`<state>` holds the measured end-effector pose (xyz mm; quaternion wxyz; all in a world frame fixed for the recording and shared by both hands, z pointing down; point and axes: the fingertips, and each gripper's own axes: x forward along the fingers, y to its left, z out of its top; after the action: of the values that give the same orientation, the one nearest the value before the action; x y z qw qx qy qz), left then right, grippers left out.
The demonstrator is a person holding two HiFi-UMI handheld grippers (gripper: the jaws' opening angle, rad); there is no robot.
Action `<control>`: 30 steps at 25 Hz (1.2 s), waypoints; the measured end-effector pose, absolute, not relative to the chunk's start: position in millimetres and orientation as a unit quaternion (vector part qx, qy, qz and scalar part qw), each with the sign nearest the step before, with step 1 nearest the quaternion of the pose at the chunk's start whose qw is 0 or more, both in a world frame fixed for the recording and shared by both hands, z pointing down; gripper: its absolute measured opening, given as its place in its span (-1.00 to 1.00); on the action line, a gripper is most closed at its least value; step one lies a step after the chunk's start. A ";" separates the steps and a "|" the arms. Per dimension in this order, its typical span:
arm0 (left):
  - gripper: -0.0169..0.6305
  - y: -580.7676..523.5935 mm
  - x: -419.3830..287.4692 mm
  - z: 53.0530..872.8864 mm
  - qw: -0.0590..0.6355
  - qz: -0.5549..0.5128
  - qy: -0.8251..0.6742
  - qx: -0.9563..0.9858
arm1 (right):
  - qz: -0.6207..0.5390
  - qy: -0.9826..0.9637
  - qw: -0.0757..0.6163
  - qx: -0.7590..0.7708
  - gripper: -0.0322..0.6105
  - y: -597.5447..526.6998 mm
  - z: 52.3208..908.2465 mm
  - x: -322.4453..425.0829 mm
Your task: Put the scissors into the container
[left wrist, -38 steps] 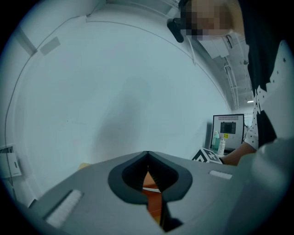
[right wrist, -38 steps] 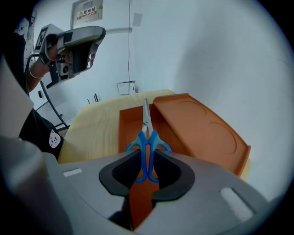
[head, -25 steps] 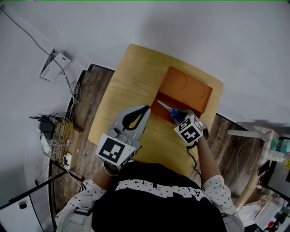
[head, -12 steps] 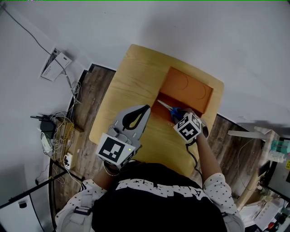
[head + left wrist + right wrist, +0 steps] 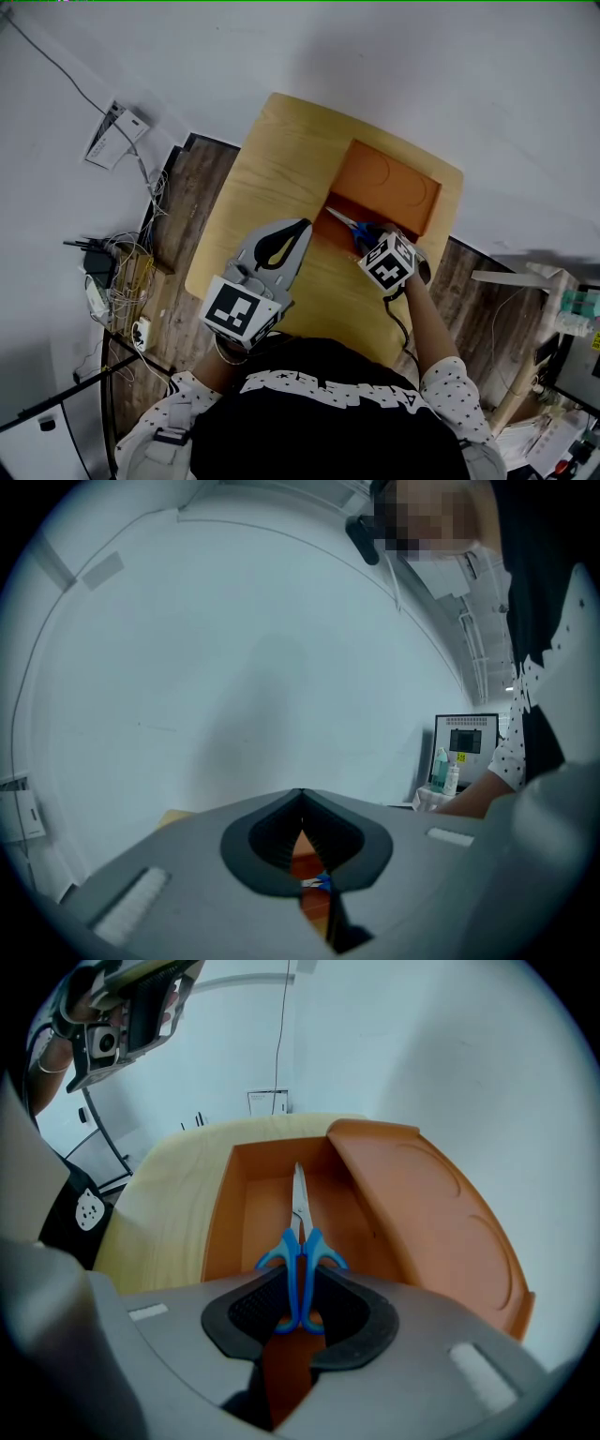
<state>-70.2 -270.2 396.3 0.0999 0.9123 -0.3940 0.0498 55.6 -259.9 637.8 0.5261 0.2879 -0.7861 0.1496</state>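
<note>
Lab or office workroom, plain white wall (image 5: pixel 375 56), wood-plank floor (image 5: pixel 183 225), small wooden table (image 5: pixel 272 187), tangle of cables (image 5: pixel 122 272) at floor edge, white wired box (image 5: pixel 114 131) nearby, monitor (image 5: pixel 466 747) with bottles (image 5: pixel 445 771) beside it in background

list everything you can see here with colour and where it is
scissors: one, blue handles, steel blades, pointing into the container
container: one, orange, open on the table, lid standing open beside it
table: one, light wood, by the white wall
cables: a tangle, mixed colours, on the dark floor left of the table
right gripper: one, grey, shut on the scissors' handles
left gripper: one, grey, shut, empty, over the table's near part
</note>
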 end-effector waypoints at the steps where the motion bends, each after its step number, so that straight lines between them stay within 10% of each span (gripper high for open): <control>1: -0.94 -270.6 -70.8 396.5 0.099 0.051 -0.394 0.912 | 0.149 -0.787 0.525 0.288 -0.57 -260.1 637.8 55.3; 25: -0.94 -260.5 -70.9 390.6 0.089 0.052 -0.396 0.913 | 0.132 -0.794 0.501 0.318 -0.54 -260.4 629.1 56.5; 30: -0.94 -255.9 -65.8 386.6 0.083 0.052 -0.391 0.915 | 0.161 -0.815 0.410 0.376 -0.82 -258.1 596.0 54.0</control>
<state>-65.8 -255.9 386.6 0.0827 0.9151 -0.3912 0.0523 54.0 -258.1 596.0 0.4097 0.3762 -0.8152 0.1614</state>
